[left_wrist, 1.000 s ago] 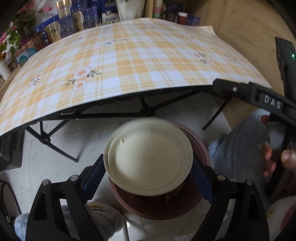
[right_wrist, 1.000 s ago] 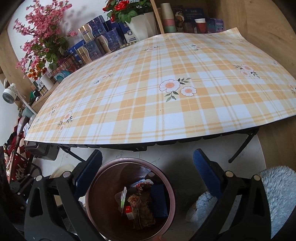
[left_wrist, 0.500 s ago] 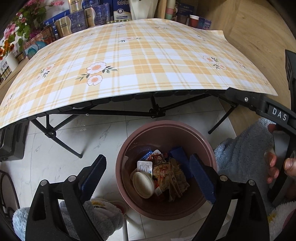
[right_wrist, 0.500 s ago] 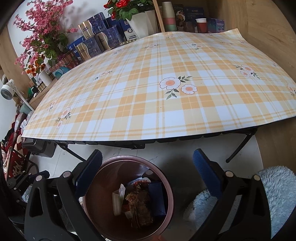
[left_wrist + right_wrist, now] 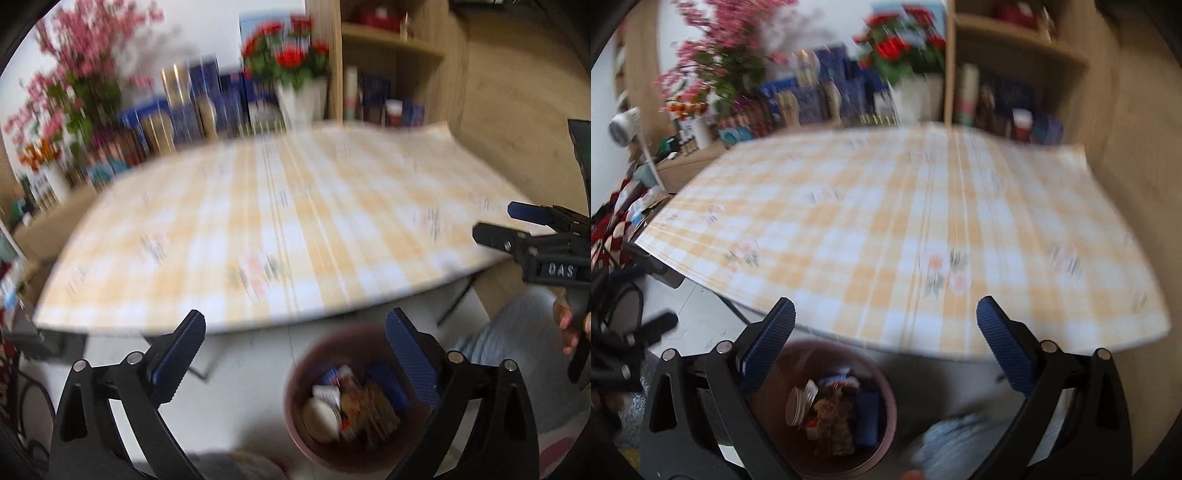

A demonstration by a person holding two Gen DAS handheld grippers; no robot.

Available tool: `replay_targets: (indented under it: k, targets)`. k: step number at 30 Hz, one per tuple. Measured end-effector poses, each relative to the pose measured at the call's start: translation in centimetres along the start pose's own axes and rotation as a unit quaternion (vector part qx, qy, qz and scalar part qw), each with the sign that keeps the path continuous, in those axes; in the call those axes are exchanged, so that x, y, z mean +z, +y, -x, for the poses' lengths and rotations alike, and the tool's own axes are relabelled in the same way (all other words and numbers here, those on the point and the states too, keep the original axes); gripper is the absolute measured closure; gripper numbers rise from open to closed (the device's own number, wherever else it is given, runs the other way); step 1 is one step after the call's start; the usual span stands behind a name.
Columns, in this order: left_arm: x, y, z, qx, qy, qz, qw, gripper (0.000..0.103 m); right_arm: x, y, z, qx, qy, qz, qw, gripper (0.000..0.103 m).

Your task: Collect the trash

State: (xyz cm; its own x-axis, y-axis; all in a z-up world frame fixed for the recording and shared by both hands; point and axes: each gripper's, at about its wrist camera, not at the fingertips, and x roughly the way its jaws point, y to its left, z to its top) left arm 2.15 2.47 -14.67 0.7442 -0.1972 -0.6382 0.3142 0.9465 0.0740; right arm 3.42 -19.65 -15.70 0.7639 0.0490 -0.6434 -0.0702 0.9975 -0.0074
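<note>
A maroon trash bin (image 5: 295,424) stands on the pale floor below the table's front edge. Wrappers and a cream round lid (image 5: 320,421) lie inside it. My left gripper (image 5: 295,321) hangs above and left of the bin, its jaws opening with nothing between them. In the right wrist view the bin (image 5: 888,406) shows below my right gripper (image 5: 885,308), which is open and empty. That right gripper (image 5: 498,221) also shows at the right edge of the left wrist view, held by a hand (image 5: 567,325). Both views are motion-blurred.
A folding table with a yellow plaid cloth (image 5: 295,221) fills the middle of both views. Behind it stand boxes, flower pots (image 5: 905,48) and wooden shelves (image 5: 391,48). A fluffy pale blue sleeve (image 5: 517,332) is to the right of the bin.
A second ago the cream lid sat between my left fingers over the bin; now it lies in the bin. Both grippers have risen and tilted up toward the table.
</note>
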Motion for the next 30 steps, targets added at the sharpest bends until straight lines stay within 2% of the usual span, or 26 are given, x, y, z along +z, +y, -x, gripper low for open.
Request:
replay_targets:
  k: [2, 7, 12, 15, 19, 30]
  targets:
    - [1.9, 0.5, 1.9, 0.009, -0.029, -0.005, 0.9995, 0.006, 2.0, 0.4, 2.3, -0.003, -0.024, 0.019, 1.000, 0.006]
    - [5.7, 1.7, 6.6, 0.006, -0.082, -0.002, 0.9966, 0.006, 5.5, 0.8, 7.2, -0.008, -0.078, 0.023, 0.997, 0.006]
    - [7.7, 2.2, 10.7, 0.010, -0.124, -0.004, 0.9922, 0.006, 6.9, 1.0, 9.6, 0.003, -0.093, 0.011, 0.996, 0.006]
    - [8.3, 2.4, 12.5, 0.006, -0.144, 0.004, 0.9896, 0.006, 6.9, 1.4, 10.6, -0.006, -0.103, 0.019, 0.995, 0.006]
    - [8.7, 3.0, 14.4, 0.003, -0.157, 0.018, 0.9875, 0.006, 6.8, 1.4, 11.3, 0.003, -0.099, 0.013, 0.995, 0.006]
    - [8.7, 3.4, 15.3, 0.016, -0.169, 0.033, 0.9850, 0.006, 6.8, 1.2, 12.4, 0.002, -0.109, 0.004, 0.994, 0.006]
